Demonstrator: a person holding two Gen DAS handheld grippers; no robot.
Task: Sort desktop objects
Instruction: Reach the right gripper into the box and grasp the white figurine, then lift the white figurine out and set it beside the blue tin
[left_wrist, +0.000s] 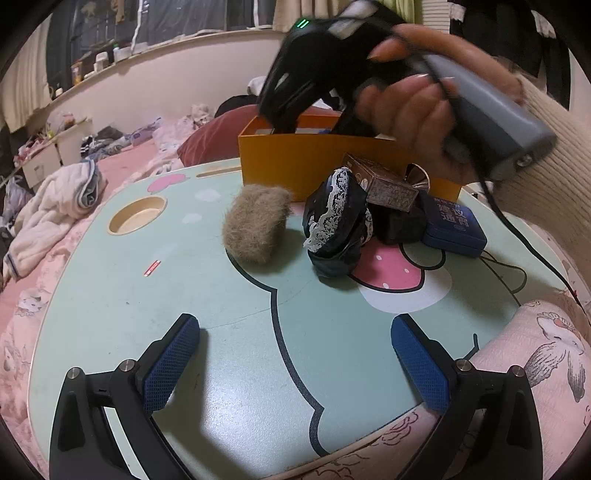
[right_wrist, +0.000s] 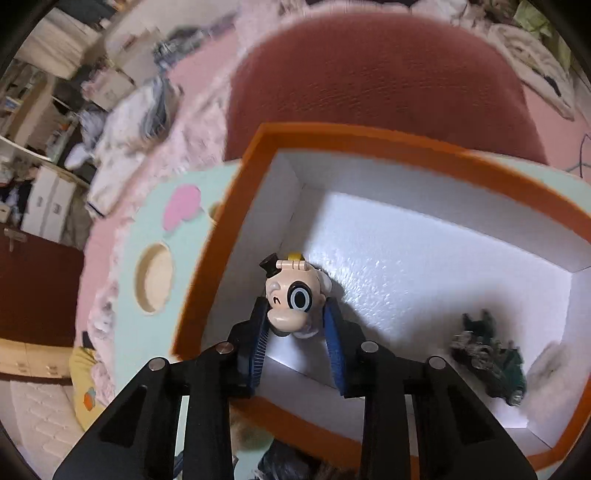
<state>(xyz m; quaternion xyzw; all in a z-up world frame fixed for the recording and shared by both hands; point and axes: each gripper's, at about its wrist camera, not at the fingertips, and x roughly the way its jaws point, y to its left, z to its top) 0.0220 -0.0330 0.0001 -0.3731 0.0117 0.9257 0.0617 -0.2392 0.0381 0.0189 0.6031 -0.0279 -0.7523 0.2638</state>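
My right gripper (right_wrist: 295, 314) is shut on a small cream cartoon figurine (right_wrist: 291, 295) with one big eye, held inside the orange box (right_wrist: 369, 142) above its white floor. A dark green toy car (right_wrist: 491, 362) lies in the box at the right. In the left wrist view the right gripper (left_wrist: 280, 125) dips into the orange box (left_wrist: 288, 162). My left gripper (left_wrist: 295, 347) is open and empty over the mint lap table (left_wrist: 147, 314). On the table lie a tan fuzzy pad (left_wrist: 255, 225), a black lace-trimmed cloth (left_wrist: 336, 221), a brown box (left_wrist: 384, 184) and a blue case (left_wrist: 454, 229).
A round cup recess (left_wrist: 136, 214) sits at the table's far left. A red cushion (right_wrist: 380, 81) lies behind the box. Pink bedding and clothes (left_wrist: 59, 206) surround the table. A black cable (left_wrist: 517, 236) trails across the table's right side.
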